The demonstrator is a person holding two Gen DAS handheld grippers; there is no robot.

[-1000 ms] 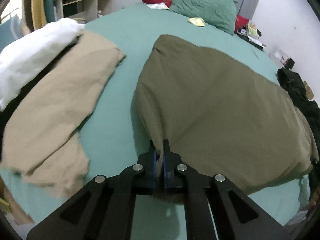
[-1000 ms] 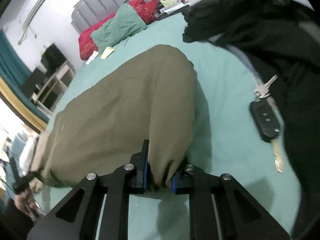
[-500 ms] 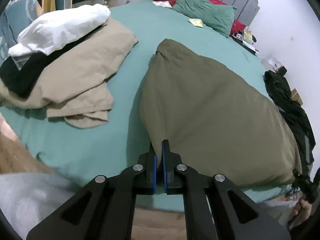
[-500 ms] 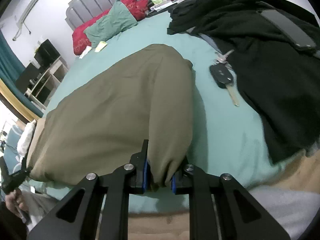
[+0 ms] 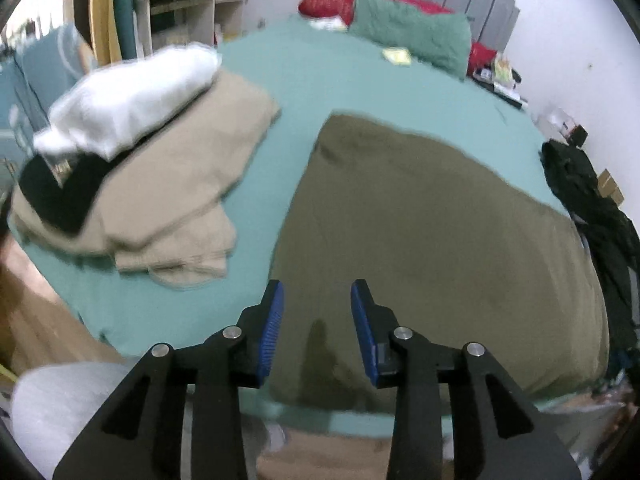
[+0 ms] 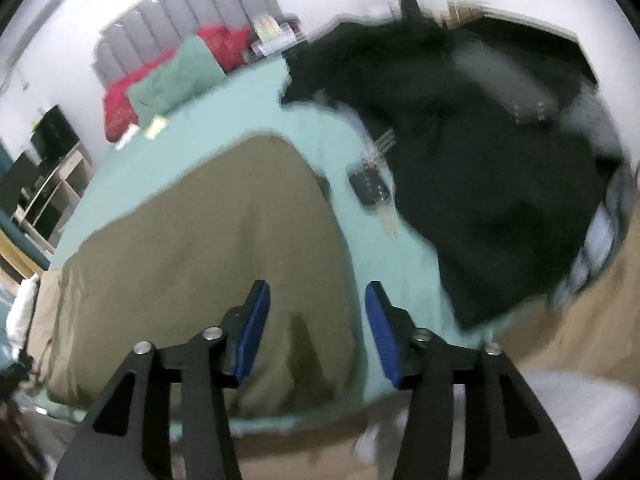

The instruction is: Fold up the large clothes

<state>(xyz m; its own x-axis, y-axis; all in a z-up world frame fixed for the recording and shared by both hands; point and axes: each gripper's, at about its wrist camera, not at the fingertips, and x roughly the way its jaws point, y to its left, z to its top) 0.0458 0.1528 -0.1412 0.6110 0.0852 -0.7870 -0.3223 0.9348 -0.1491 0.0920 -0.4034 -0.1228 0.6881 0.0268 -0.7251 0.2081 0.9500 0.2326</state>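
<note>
both the left gripper (image 5: 317, 312) and right gripper (image 6: 316, 316) have just been opening, jaws apart and empty; the olive garment (image 5: 432, 240) lies folded on the bed (image 5: 320, 92)'s near edge. its overhanging hem could slide off.

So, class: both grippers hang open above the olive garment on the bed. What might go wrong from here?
1. The olive garment overhangs the bed's near edge; released, it might slide off.
2. The car key lies close beside it; another fold might catch it.
3. The black clothes crowd that side.
</note>
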